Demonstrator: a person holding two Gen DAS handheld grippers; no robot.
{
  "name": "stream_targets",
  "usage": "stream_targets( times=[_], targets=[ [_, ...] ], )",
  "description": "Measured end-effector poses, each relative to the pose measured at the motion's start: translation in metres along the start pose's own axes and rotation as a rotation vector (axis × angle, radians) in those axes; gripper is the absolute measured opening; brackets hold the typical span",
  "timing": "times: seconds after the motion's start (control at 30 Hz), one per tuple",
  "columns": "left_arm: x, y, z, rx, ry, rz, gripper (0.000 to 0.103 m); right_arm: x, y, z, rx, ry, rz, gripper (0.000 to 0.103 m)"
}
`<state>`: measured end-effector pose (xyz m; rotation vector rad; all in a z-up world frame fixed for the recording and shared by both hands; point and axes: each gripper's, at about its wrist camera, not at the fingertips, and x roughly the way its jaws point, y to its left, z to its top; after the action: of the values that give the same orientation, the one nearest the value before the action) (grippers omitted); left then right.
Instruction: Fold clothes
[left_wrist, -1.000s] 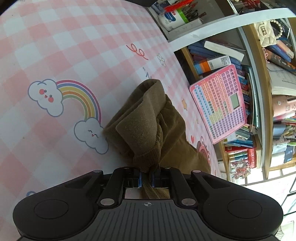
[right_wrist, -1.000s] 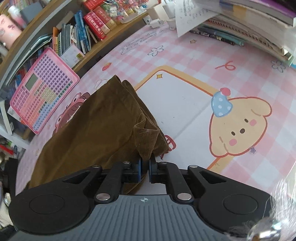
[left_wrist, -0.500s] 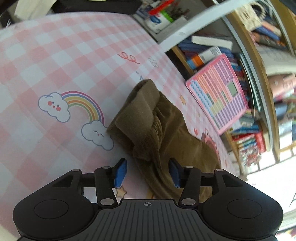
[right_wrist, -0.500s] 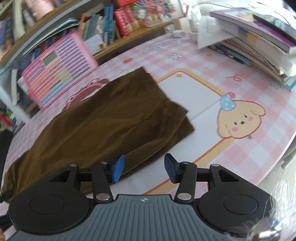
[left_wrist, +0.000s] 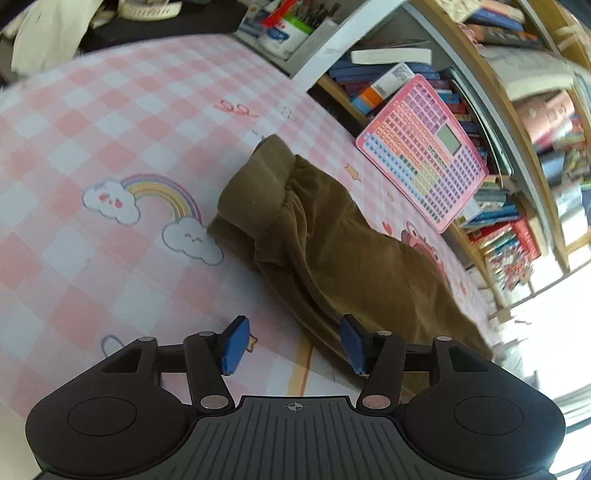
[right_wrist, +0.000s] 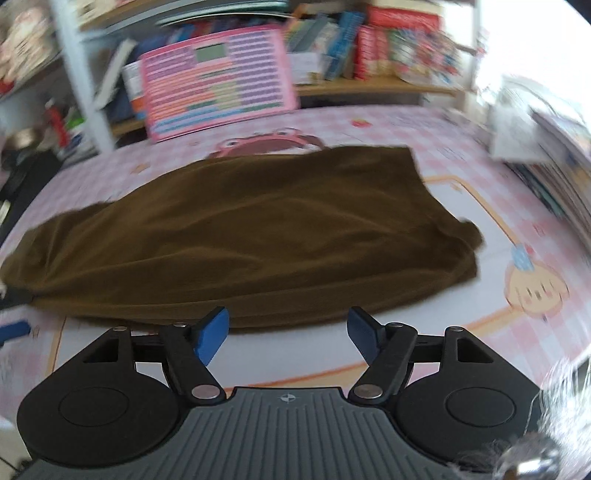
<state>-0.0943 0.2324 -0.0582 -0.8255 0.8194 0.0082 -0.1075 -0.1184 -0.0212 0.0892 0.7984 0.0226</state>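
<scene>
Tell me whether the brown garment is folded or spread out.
Folded. The brown garment lies doubled on the mat, a second layer showing along its near edge.

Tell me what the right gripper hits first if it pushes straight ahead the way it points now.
Most likely the near edge of the brown garment, lying flat just past the open right gripper. A strip of bare table mat shows between the fingertips, so it may touch that first; depth is unclear.

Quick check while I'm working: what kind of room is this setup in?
Probably a child's study or bedroom desk: a pink checked cartoon desk mat, wooden shelves crammed with books, and a pink toy keyboard tablet propped against them. The brown corduroy garment lies on the mat.
</scene>
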Motion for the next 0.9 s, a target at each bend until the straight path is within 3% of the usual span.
stream_targets(
  times=[0.17,0.47,0.67,0.83,0.9],
  targets=[
    [0.014,0.013,0.007,-0.167,0.003,-0.076,0.058,0.015,0.032,0.014,-0.099,-0.027,0.016,0.070],
    [0.026,0.029,0.024,-0.319,-0.067,-0.086,0.058,0.066,0.104,0.060,-0.258,-0.102,0.049,0.070],
    [0.029,0.027,0.024,-0.307,-0.077,-0.083,0.058,0.117,0.136,0.087,-0.308,-0.119,0.005,0.070],
    [0.030,0.027,0.026,-0.296,-0.073,-0.085,0.059,0.148,0.148,0.084,-0.362,-0.061,-0.015,0.070],
    [0.030,0.027,0.026,-0.296,-0.075,-0.087,0.059,0.147,0.149,0.079,-0.372,-0.086,-0.020,0.072]
  ],
)
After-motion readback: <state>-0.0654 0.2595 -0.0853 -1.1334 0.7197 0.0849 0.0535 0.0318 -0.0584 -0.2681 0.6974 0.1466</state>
